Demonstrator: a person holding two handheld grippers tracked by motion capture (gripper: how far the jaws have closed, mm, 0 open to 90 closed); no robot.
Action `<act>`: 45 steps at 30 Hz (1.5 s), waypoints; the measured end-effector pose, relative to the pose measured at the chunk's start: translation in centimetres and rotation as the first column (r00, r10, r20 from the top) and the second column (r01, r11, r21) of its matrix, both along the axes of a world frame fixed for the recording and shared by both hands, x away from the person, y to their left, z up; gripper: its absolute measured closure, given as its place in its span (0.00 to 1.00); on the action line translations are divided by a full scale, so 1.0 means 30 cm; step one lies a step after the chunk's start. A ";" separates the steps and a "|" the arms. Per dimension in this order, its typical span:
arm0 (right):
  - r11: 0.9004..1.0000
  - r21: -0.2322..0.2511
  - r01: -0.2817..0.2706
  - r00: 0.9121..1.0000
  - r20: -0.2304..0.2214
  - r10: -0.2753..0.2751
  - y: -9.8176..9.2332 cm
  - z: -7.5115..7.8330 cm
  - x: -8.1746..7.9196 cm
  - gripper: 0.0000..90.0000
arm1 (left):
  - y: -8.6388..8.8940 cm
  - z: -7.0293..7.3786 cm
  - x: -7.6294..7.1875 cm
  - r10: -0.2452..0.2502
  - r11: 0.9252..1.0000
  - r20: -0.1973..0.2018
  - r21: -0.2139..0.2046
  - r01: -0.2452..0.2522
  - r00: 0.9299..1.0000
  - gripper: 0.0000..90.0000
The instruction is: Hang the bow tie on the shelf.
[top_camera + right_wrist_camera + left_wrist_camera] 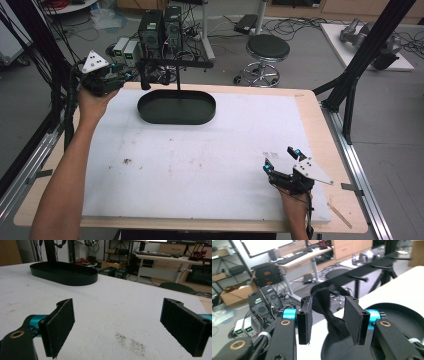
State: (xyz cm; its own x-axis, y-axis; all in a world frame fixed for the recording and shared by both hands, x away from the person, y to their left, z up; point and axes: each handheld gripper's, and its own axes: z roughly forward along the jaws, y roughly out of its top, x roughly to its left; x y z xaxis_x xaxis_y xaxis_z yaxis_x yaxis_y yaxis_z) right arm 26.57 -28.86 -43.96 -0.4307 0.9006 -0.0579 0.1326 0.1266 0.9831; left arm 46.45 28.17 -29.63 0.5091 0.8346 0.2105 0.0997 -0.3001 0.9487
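Left gripper view: black cloth (pixel 329 315) partly behind jaws.

The left gripper (pixel 127 76) is held high at the far left, its forearm reaching up from the bottom edge, jaws parted with nothing pressed between the pads. The right gripper (pixel 281 158) rests low at the near right, jaws spread wide.

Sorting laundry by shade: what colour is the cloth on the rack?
Black, clearest in the left gripper view: cloth hanging from rack.
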 end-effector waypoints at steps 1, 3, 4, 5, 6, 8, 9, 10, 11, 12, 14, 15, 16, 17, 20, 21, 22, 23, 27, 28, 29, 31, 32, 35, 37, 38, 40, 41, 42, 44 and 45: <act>1.000 0.000 0.000 1.000 0.000 0.000 0.000 0.000 0.000 0.13 | -0.001 0.003 -0.010 -0.005 1.000 0.004 -0.001 0.005 1.000 0.64; 1.000 0.001 0.000 1.000 0.000 0.000 0.000 0.000 0.000 0.13 | 0.003 0.013 -0.034 -0.022 1.000 0.012 0.002 0.022 1.000 0.62; 1.000 0.001 -0.001 1.000 0.000 0.001 0.000 0.000 0.000 0.13 | 0.004 0.018 -0.046 -0.029 1.000 0.014 0.003 0.029 0.999 0.61; 1.000 0.001 -0.001 1.000 0.001 0.001 0.000 0.000 0.000 0.13 | 0.005 0.023 -0.060 -0.036 0.999 0.012 0.000 0.036 0.999 0.60; 1.000 0.001 -0.002 1.000 0.001 0.002 0.001 0.000 0.001 0.13 | 0.006 0.026 -0.069 -0.039 0.999 0.009 0.004 0.039 0.999 0.57; 1.000 0.003 -0.004 1.000 -0.003 0.004 0.003 0.000 0.000 0.13 | 0.012 0.033 -0.105 -0.052 0.999 0.006 0.003 0.052 0.999 0.53; 1.000 -0.003 -0.004 1.000 0.004 0.004 0.001 0.001 0.002 0.13 | 0.012 0.033 -0.105 -0.052 0.999 0.006 0.003 0.052 0.999 0.50; 1.000 -0.003 -0.004 1.000 0.004 0.004 0.001 0.001 0.002 0.13 | 0.013 0.034 -0.117 -0.053 0.999 0.002 -0.007 0.053 0.999 0.50; 1.000 0.004 -0.005 1.000 0.003 0.005 0.002 0.001 0.002 0.13 | 0.015 0.037 -0.134 -0.062 0.998 -0.004 -0.009 0.062 0.998 0.47; 1.000 0.004 -0.005 1.000 0.003 0.005 0.002 0.001 0.002 0.13 | 0.015 0.039 -0.149 -0.060 0.998 -0.002 -0.008 0.060 0.998 0.47; 1.000 0.006 -0.003 1.000 0.000 0.003 0.001 0.001 0.002 0.13 | 0.017 0.043 -0.176 -0.072 0.997 0.006 -0.008 0.072 0.997 0.43; 1.000 0.008 -0.003 1.000 0.000 0.003 0.001 0.001 0.001 0.13 | 0.019 0.045 -0.193 -0.077 0.997 0.012 -0.009 0.077 0.997 0.42; 1.000 0.007 -0.004 1.000 0.000 0.004 0.001 0.000 0.001 0.13 | 0.021 0.049 -0.214 -0.075 0.997 0.019 -0.015 0.075 0.997 0.41; 1.000 0.008 -0.004 1.000 -0.003 0.004 0.002 0.000 0.001 0.13 | 0.022 0.050 -0.225 -0.076 0.997 0.020 -0.027 0.076 0.997 0.39; 1.000 0.007 -0.005 1.000 0.000 0.005 0.001 0.000 0.002 0.13 | 0.030 0.055 -0.267 -0.079 0.995 0.012 -0.053 0.080 0.997 0.30; 1.000 0.007 -0.005 1.000 0.000 0.005 0.001 0.000 0.002 0.13 | 0.033 0.056 -0.280 -0.080 0.995 0.008 -0.054 0.080 0.997 0.30; 1.000 0.007 -0.005 1.000 0.000 0.005 0.001 0.000 0.002 0.13 | 0.035 0.058 -0.298 -0.083 0.995 0.006 -0.059 0.084 0.996 0.27; 1.000 0.007 -0.005 1.000 0.000 0.005 0.001 0.000 0.002 0.13 | 0.038 0.059 -0.312 -0.087 0.995 0.008 -0.057 0.087 0.996 0.27; 1.000 0.002 -0.008 1.000 0.005 0.008 0.001 0.000 0.002 0.13 | 0.040 0.053 -0.367 -0.089 0.994 0.022 -0.067 0.090 0.996 0.26; 1.000 0.001 -0.007 1.000 0.005 0.007 0.001 0.000 0.002 0.13 | 0.040 0.050 -0.378 -0.092 0.993 0.024 -0.069 0.094 0.995 0.25; 1.000 0.001 -0.006 1.000 0.005 0.006 0.001 0.000 0.002 0.13 | 0.041 0.045 -0.396 -0.099 0.992 0.030 -0.075 0.101 0.995 0.25; 1.000 0.002 -0.005 1.000 0.004 0.005 0.001 0.000 0.002 0.13 | 0.039 0.034 -0.425 -0.112 0.989 0.045 -0.090 0.115 0.993 0.24; 1.000 0.002 -0.005 1.000 0.005 0.005 0.001 0.000 0.002 0.13 | 0.039 0.027 -0.439 -0.110 0.990 0.047 -0.089 0.114 0.993 0.24; 1.000 0.001 -0.004 1.000 -0.005 0.004 0.004 0.000 -0.001 0.13 | 0.037 0.000 -0.476 -0.117 0.987 0.049 -0.103 0.121 0.992 0.23; 1.000 0.000 -0.003 1.000 -0.006 0.003 0.004 0.000 -0.002 0.13 | 0.036 -0.021 -0.497 -0.123 0.986 0.049 -0.104 0.128 0.991 0.22; 1.000 -0.001 -0.002 1.000 -0.006 0.002 0.004 0.000 -0.002 0.13 | 0.035 -0.032 -0.506 -0.124 0.987 0.049 -0.098 0.128 0.991 0.21; 1.000 -0.002 -0.001 1.000 -0.005 0.001 0.004 0.000 -0.002 0.13 | 0.037 -0.054 -0.524 -0.115 0.989 0.044 -0.093 0.119 0.992 0.20; 1.000 -0.002 -0.001 1.000 -0.005 0.001 0.004 0.000 -0.002 0.13 | 0.039 -0.065 -0.533 -0.114 0.988 0.040 -0.101 0.117 0.993 0.20; 1.000 -0.002 -0.001 1.000 -0.006 0.001 0.004 0.000 -0.002 0.13 | 0.042 -0.074 -0.540 -0.111 0.988 0.039 -0.106 0.114 0.993 0.20; 1.000 -0.002 -0.002 1.000 -0.006 0.002 0.004 0.000 -0.002 0.13 | 0.048 -0.099 -0.559 -0.099 0.988 0.034 -0.117 0.103 0.994 0.20; 1.000 -0.001 -0.002 1.000 -0.005 0.002 0.004 0.000 -0.002 0.13 | 0.051 -0.110 -0.566 -0.094 0.989 0.027 -0.115 0.097 0.995 0.20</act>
State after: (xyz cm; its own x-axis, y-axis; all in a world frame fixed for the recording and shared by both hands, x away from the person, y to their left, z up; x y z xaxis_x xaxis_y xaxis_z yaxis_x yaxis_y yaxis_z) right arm 26.50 -28.74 -43.97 -0.4328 0.8997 -0.0568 0.1377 0.1283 0.9821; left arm 29.46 29.71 -32.92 0.5840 0.8018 0.1267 0.0548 -0.1947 0.9793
